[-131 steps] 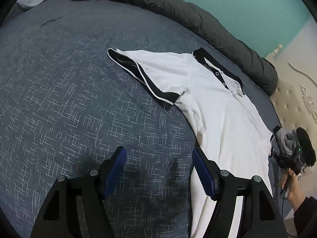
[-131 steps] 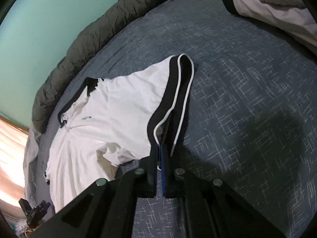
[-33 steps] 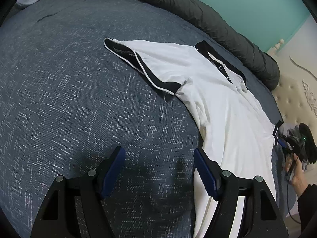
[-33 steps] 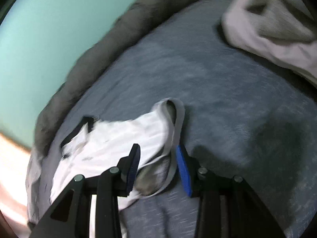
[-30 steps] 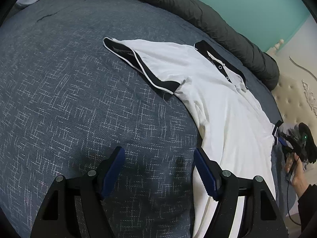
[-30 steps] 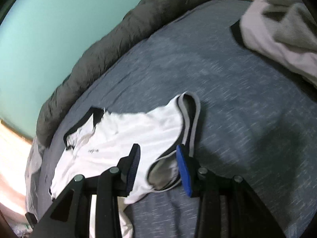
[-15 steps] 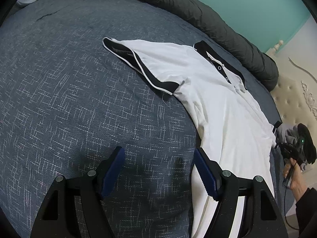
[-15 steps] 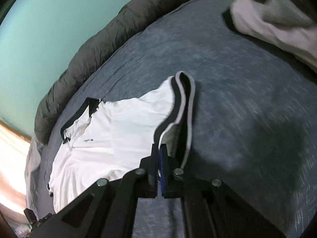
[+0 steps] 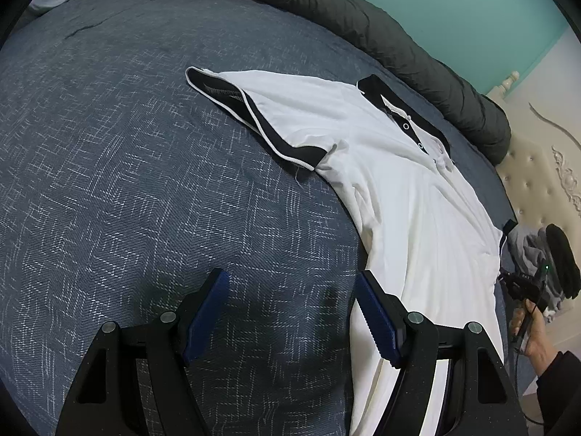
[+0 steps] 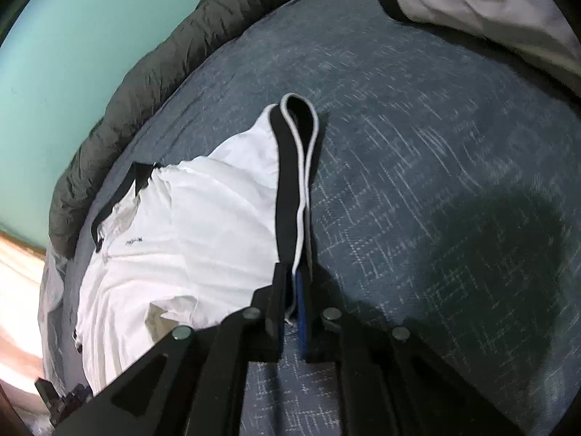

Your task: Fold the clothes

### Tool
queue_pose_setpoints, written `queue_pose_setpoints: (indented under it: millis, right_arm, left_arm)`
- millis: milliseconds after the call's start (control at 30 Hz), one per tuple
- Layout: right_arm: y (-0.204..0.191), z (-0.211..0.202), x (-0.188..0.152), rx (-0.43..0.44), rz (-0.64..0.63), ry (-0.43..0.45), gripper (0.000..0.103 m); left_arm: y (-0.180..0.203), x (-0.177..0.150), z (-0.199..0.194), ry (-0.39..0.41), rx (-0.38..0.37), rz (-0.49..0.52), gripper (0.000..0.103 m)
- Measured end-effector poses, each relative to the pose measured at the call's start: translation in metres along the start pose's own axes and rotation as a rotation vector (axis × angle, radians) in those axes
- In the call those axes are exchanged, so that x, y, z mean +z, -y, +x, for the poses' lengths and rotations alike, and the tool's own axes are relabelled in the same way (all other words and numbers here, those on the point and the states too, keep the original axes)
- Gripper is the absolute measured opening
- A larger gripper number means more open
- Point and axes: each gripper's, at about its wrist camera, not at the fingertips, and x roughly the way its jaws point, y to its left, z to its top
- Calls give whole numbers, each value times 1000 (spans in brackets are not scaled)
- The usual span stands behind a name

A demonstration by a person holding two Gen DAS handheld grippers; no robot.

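A white polo shirt (image 9: 417, 200) with black collar and black-trimmed sleeves lies face up on the blue-grey bedspread (image 9: 109, 181). My left gripper (image 9: 290, 312) hovers open over the bare bedspread, its right finger beside the shirt's side edge, with nothing between the pads. In the right wrist view the shirt (image 10: 189, 225) spreads to the left. My right gripper (image 10: 290, 290) pinches the near end of the sleeve's black cuff (image 10: 290, 189). Its jaws are opening slightly, and the cuff's white-piped edge is still squeezed between the blue pads.
A rolled dark grey duvet (image 9: 363, 18) runs along the bed's far side under a teal wall. A pile of pale clothes (image 10: 490, 7) lies at the upper right. A cream tufted headboard (image 9: 544, 167) stands at the right, near a person's hand (image 9: 533, 330).
A second ago the right gripper's jaws stood open around the sleeve cuff; they have since closed on it and the gripper has sunk a little. The left gripper has stayed where it was.
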Motion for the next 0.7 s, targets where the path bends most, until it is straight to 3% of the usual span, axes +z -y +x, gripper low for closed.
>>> queue_pose_setpoints:
  millis: [100,400,633,700]
  right_arm:
    - [-5,-7,7,-41,-27,20,35]
    - [-27,-18,41,-9,-59,109,36]
    - [-43,13,46,8,-68,65,35]
    - [-34,13,36,-16,-67,34,29]
  left_arm:
    - [-1,0,-1,2,-2,-2,76]
    - [-2,-2,-3,1,4,1,76]
    - [-2,-1,-3,1,7,2,76]
    - [-2,0,-3,3,8,2,76]
